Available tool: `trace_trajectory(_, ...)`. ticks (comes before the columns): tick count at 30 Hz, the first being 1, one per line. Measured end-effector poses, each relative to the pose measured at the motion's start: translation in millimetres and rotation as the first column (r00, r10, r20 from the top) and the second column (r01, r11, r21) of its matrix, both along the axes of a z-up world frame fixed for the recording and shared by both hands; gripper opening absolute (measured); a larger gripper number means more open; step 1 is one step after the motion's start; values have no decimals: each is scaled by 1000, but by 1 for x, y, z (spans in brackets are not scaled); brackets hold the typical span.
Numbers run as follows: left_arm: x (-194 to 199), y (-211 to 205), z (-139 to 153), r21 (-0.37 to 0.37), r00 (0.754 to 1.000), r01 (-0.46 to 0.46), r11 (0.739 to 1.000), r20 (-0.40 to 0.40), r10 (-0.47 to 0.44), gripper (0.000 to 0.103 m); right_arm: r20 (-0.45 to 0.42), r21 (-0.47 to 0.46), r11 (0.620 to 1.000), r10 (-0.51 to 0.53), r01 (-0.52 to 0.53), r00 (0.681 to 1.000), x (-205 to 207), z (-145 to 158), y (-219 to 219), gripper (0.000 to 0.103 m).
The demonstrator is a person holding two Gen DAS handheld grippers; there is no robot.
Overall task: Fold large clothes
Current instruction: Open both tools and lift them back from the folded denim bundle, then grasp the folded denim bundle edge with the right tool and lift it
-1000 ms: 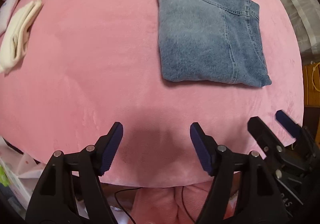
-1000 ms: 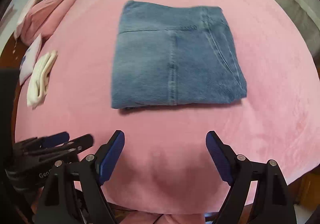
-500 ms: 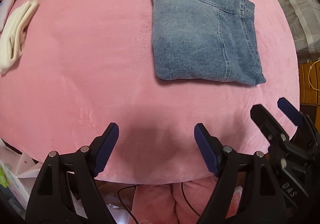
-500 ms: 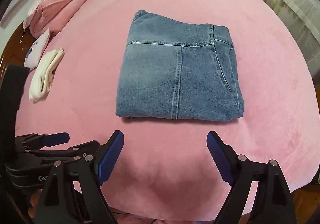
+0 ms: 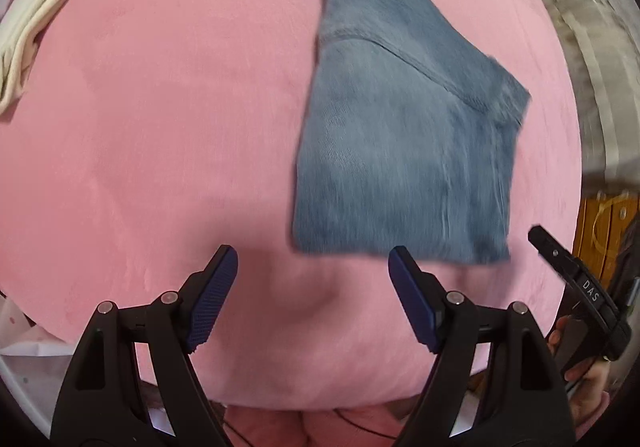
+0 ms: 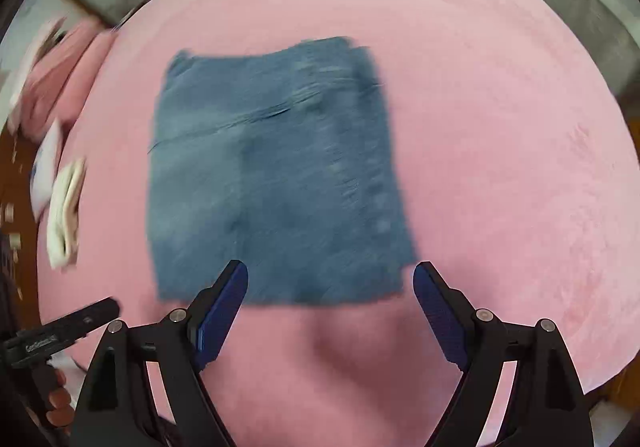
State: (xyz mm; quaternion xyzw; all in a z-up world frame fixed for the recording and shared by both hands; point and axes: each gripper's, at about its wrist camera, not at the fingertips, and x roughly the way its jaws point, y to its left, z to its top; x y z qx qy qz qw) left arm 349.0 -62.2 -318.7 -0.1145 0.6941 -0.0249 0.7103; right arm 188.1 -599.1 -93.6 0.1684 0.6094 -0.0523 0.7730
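A pair of blue jeans (image 5: 408,135), folded into a compact rectangle, lies flat on the pink plush bed cover (image 5: 160,127). In the left wrist view my left gripper (image 5: 312,261) hangs open over the cover, just short of the jeans' near left corner, with nothing between its fingers. The right wrist view is blurred by motion. There the jeans (image 6: 276,175) fill the middle, and my right gripper (image 6: 331,273) stands wide open right at their near edge, holding nothing. Each gripper shows at the edge of the other's view, as the right gripper (image 5: 576,287) and the left gripper (image 6: 64,331).
A folded cream cloth (image 5: 28,35) lies at the cover's left edge, also seen as the cream cloth (image 6: 66,207). Pink pillows (image 6: 76,75) sit beyond it. Pale bedding (image 5: 580,27) and wooden furniture (image 5: 604,223) border the right side. The bed's rounded front edge is just below the fingers.
Both grippers have moved forward and down toward the jeans, which now look larger and reach the fingertips. The views have rolled slightly. Both grippers stay open and empty.
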Motion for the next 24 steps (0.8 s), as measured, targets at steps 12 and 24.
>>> trace_trajectory(12,86,-6,-48,-222,997,-18,975,74,35,75,-5,391,906,177,-161,984,79,-110,-93,82)
trace_trajectory(24,124,-14,-114,-333,999,-28,942,-32,18,85,64,643,751,146,-153,987,124,-143,-112,64)
